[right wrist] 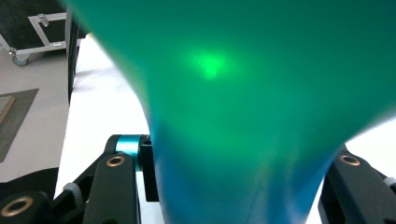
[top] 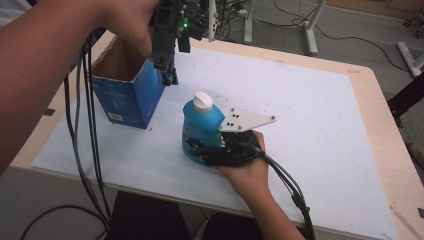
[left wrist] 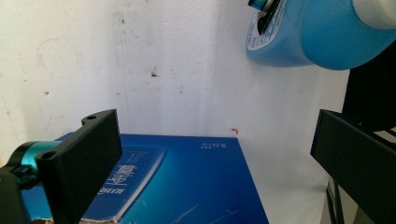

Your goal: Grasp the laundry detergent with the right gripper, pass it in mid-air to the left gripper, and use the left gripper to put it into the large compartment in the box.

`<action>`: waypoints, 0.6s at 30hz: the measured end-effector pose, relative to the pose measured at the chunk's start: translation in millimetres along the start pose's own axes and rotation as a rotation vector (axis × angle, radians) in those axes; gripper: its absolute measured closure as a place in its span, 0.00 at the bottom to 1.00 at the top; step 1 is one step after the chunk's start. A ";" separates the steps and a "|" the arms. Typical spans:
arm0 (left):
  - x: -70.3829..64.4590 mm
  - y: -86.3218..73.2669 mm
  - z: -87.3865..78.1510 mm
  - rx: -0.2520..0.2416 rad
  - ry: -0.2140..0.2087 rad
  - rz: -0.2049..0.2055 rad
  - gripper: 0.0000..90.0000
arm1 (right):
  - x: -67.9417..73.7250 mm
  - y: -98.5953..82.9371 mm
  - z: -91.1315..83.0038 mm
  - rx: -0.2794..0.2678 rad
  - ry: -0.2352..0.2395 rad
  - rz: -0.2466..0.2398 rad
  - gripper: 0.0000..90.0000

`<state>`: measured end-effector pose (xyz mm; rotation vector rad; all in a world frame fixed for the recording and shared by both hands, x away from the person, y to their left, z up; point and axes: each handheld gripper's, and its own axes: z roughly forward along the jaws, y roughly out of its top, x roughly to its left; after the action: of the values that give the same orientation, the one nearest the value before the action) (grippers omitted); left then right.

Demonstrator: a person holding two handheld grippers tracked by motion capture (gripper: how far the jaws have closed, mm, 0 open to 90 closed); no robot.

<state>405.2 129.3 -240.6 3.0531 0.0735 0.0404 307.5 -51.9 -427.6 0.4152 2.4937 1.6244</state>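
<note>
Currently right gripper (top: 202, 149) is clamped on the lower body of the blue detergent bottle (top: 200, 125), jaws on either side of it; right gripper view confirms this, with the bottle (right wrist: 243, 112) pressed between both jaws and taking up most of the picture. Bottle stands upright on the white table cover (top: 310, 130), near the middle of the table, white cap (top: 203, 101) on top and shut. Blue liquid looks to fill the body up to the shoulder, though the plastic is tinted so I cannot tell the exact level. Grey three-cornered plate of the right gripper sits just beside the bottle's shoulder. Right hand (top: 247, 167) comes in from the bottom edge. Left gripper (top: 169, 75) hangs above the near right corner of the blue carton (top: 131, 97), jaws spread wide and holding nothing. Left gripper view looks straight down past both jaws: carton's blue printed side (left wrist: 187, 182) lies between them at the bottom, bottle (left wrist: 317, 32) in the upper right corner. Carton stands upright at the left side of the cover, top open, brown cardboard inner walls visible. Contents: cannot tell, the left hand (top: 127, 22) and forearm cover most of the opening. Carton and bottle are near each other but not touching.
</note>
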 end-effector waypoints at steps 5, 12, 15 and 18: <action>-5.9 0.6 7.5 0.003 -0.013 -0.001 0.02 | -0.2 1.3 -2.2 0.009 0.008 0.000 0.50; -16.4 -0.2 5.6 0.009 -0.008 0.007 0.02 | -4.3 8.2 -14.6 -0.009 0.030 0.000 0.51; -24.5 2.1 3.4 0.012 -0.007 0.031 0.02 | -7.5 13.7 -22.5 -0.014 0.037 -0.006 0.51; -31.8 4.4 1.0 0.011 -0.014 0.041 0.02 | -10.7 20.3 -29.6 -0.007 0.050 -0.020 0.51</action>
<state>373.6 123.3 -241.9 3.0654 0.0101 0.0215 313.1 -73.3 -397.3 0.3519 2.5190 1.6556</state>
